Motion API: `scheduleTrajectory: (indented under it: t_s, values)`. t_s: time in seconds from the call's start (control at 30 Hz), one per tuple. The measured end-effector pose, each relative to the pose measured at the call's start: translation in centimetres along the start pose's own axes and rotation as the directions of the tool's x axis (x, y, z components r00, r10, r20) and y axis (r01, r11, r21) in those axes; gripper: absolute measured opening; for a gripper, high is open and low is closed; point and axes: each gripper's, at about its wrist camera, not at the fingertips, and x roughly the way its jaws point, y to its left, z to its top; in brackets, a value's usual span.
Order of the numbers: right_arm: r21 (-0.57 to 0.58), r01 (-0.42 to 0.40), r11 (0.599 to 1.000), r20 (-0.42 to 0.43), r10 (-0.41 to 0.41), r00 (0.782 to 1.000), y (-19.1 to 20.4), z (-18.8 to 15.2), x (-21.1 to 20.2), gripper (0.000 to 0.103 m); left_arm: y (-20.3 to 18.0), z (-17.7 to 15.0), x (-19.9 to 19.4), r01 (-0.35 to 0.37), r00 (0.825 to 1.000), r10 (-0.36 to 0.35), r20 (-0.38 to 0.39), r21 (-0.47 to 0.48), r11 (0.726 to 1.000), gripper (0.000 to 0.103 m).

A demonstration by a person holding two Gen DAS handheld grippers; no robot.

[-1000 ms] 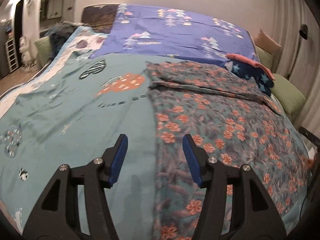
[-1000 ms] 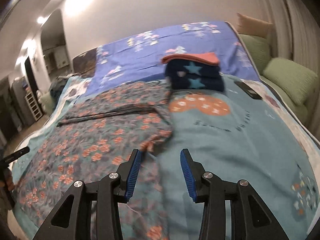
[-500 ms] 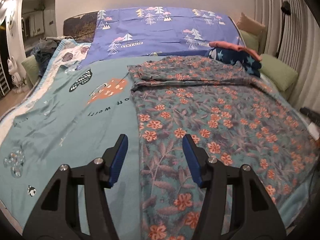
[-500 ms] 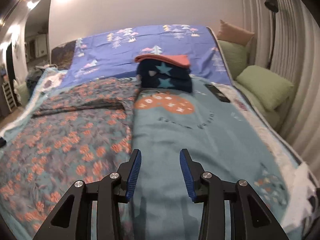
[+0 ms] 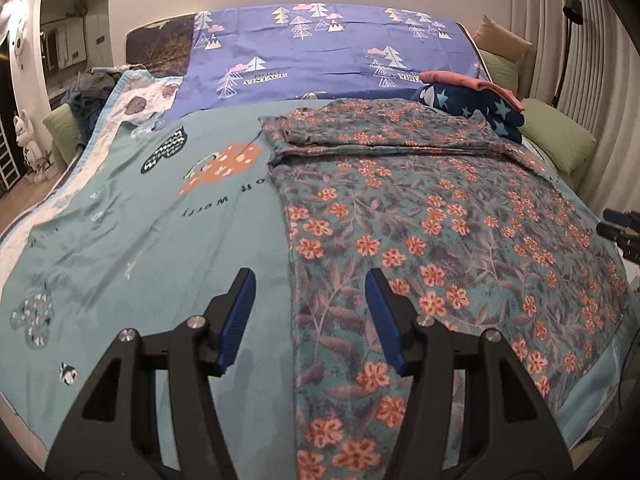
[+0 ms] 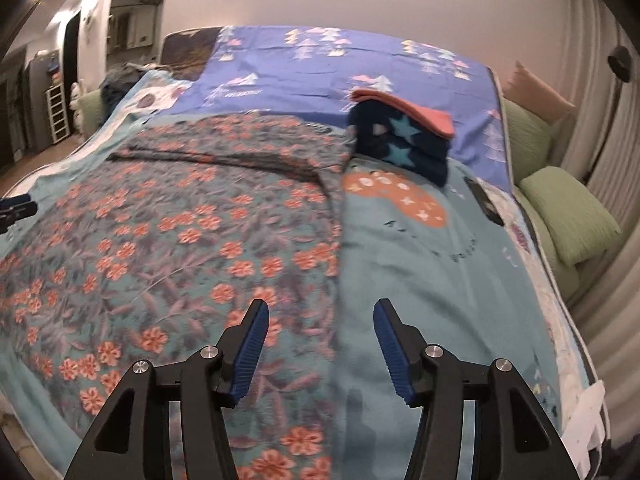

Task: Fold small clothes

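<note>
A floral garment with orange flowers lies spread flat on the teal bedspread, its far end folded over. It also shows in the right wrist view. My left gripper is open and empty, hovering over the garment's left edge at the near side. My right gripper is open and empty over the garment's right edge. A folded stack, navy star cloth under a coral piece, sits beyond the garment.
A purple tree-print sheet covers the head of the bed. Green pillows lie along the right side. A dark remote rests on the bedspread near the stack. Clothes are piled at the far left.
Both grippers pulled back and swung toward the garment's near side edges. The right one shifted left, from over bare bedspread to the garment's right edge. Both stayed open.
</note>
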Motion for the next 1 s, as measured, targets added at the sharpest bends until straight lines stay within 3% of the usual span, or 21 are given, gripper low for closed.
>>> scheduleTrajectory:
  t_s: [0.17,0.33,0.43,0.5,0.53,0.57,0.6,0.67,0.8,0.9,1.0]
  values:
    - [0.061,-0.137,0.989,-0.057,0.141,0.988,-0.5,-2.2,-0.5,0.056,0.3,-1.9,-1.0,0.103,0.993,-0.106,-0.052,-0.04,0.994,0.058]
    - [0.209,-0.2,0.957,-0.109,0.226,0.968,-2.9,-5.7,-1.2,0.056,1.0,-4.8,-1.1,0.116,0.983,-0.128,-0.135,-0.097,0.989,0.058]
    - [0.262,-0.253,0.931,-0.075,0.281,0.957,-3.8,-7.3,-2.4,0.055,1.2,-5.6,-1.3,0.143,0.981,-0.152,-0.122,-0.083,0.986,0.058]
    - [0.27,-0.261,0.927,-0.076,0.29,0.954,-3.9,-7.6,-2.5,0.048,1.2,-5.3,-1.3,0.154,0.978,-0.165,-0.131,-0.089,0.984,0.041]
    - [0.271,-0.251,0.929,-0.08,0.281,0.956,-4.0,-7.6,-2.3,0.042,1.4,-5.2,-1.3,0.159,0.976,-0.171,-0.133,-0.097,0.983,0.014]
    - [0.274,-0.24,0.931,-0.084,0.271,0.959,-4.1,-7.5,-2.2,0.019,1.9,-5.2,-1.2,0.192,0.968,-0.21,-0.14,-0.136,0.972,0.004]
    - [0.297,-0.228,0.927,-0.088,0.264,0.961,-4.5,-7.5,-2.1,0.003,2.4,-5.2,-1.3,0.204,0.964,-0.23,-0.136,-0.182,0.962,0.004]
    - [0.396,-0.26,0.881,-0.071,0.312,0.948,-5.7,-7.6,-2.0,0.002,2.9,-5.0,-1.9,0.201,0.965,-0.231,-0.126,-0.213,0.956,0.004]
    - [0.458,-0.299,0.837,-0.001,0.337,0.941,-7.0,-7.5,-4.6,0.002,2.6,-3.5,-5.3,0.191,0.979,-0.198,-0.047,-0.124,0.974,0.004]
    - [0.429,-0.229,0.874,-0.055,0.279,0.959,-7.3,-7.9,-5.2,0.003,2.7,-4.0,-4.8,0.164,0.98,-0.175,-0.095,-0.112,0.98,0.004]
    - [0.461,-0.255,0.85,-0.074,0.323,0.943,-7.6,-9.4,-4.9,0.006,3.1,-5.7,-4.0,0.139,0.975,-0.16,-0.155,-0.138,0.981,0.009]
